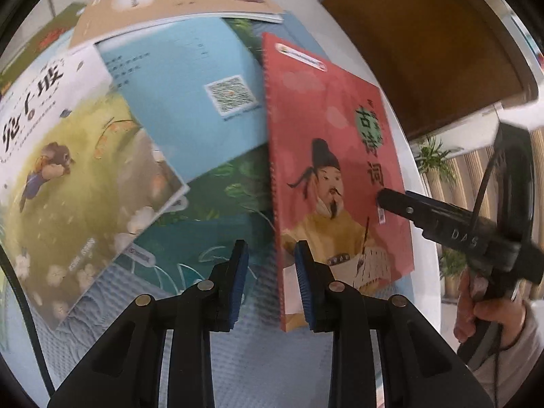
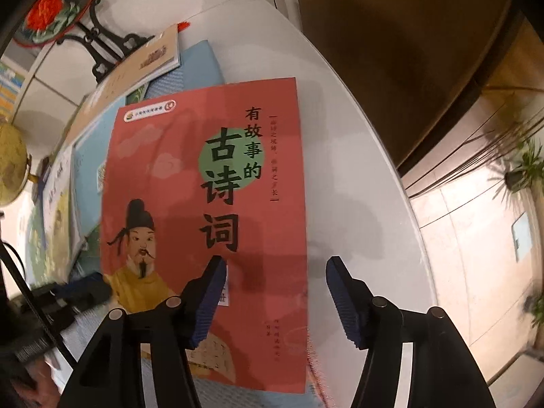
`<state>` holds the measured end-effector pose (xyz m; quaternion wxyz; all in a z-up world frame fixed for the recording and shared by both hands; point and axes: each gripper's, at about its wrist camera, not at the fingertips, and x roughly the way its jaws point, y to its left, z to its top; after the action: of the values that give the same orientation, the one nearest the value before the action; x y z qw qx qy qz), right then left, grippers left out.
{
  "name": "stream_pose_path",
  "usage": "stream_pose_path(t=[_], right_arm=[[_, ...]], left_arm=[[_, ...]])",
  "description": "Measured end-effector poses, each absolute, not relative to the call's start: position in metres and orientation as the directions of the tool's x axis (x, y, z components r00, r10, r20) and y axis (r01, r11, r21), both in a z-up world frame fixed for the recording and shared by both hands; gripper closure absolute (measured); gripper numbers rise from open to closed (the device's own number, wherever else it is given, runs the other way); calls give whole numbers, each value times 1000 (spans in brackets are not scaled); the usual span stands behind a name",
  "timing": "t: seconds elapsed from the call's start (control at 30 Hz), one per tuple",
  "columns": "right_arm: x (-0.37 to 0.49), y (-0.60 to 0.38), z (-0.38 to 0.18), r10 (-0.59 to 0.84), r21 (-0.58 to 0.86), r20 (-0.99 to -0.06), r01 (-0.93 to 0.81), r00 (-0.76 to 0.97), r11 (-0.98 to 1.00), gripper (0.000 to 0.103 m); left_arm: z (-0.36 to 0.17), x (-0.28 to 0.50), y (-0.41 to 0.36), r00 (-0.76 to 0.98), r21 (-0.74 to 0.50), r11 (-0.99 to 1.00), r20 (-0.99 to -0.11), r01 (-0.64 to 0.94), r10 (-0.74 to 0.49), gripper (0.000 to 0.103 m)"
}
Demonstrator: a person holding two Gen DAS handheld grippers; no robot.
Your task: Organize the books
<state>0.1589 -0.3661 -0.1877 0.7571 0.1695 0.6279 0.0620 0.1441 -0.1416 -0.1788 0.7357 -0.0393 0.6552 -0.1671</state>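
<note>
**Books scattered, red one on top**

You see the red poetry book [image 2: 204, 204] flat, filling the frame's centre. At left, a blue book [image 1: 190, 102], a yellow-green picture book [image 1: 78, 176] and a tan book [image 1: 176, 3] overlap askew.

Poetry book [image 2: 204, 204] apparently atop mat [image 2: 200, 64]

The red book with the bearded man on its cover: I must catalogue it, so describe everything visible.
The red paperback book lies flat, face up, near the white table's edge, overlapping a green leafy book. Its cover shows black Chinese characters, a green circle and a yellow-robed, black-hatted man. The left gripper straddles its spine edge; the right gripper hovers open above it.
</note>
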Motion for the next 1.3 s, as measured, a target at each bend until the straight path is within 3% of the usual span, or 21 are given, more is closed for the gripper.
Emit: stream_pose_path(t=[0.07, 0.13, 0.3, 0.6, 0.9, 1.03, 1.2, 1.27, 1.3], right_arm=[[155, -356, -187, 313, 337, -928, 100, 201, 936, 31], [148, -345, -184, 289, 308, -936, 74, 199, 948, 27], [124, -340, -167, 328, 357, -910, 79, 252, 931, 27], [80, -301, -167, 399, 403, -903, -5, 162, 915, 27], [40, -196, -170, 520, 508, -853, -160, 45, 846, 27], [33, -159, -165, 543, 517, -838, -245, 48, 820, 19], [22, -184, -177, 678, 674, -734, -157, -40, 721, 28], [14, -201, -192, 685, 689, -725, -118, -78, 715, 52], [14, -211, -196, 703, 705, -708, -102, -66, 702, 58]], left_arm=[[-182, 139, -149, 57, -313, 927, -942, 209, -331, 73], [-190, 137, -154, 28, -317, 923, -944, 217, -330, 72], [-188, 124, -150, 41, -289, 925, -950, 245, -308, 72], [-174, 87, -125, 41, -238, 934, -965, 267, -258, 72], [-156, 22, -29, 42, -223, 969, -973, 108, -229, 72], [-177, 17, 7, 13, -254, 967, -967, 0, -254, 72], [-187, 17, 29, 21, -362, 931, -932, -40, -361, 72], [-191, 24, 34, 6, -393, 919, -919, -32, -393, 72], [-193, 28, 34, 1, -412, 911, -911, -34, -412, 72]])
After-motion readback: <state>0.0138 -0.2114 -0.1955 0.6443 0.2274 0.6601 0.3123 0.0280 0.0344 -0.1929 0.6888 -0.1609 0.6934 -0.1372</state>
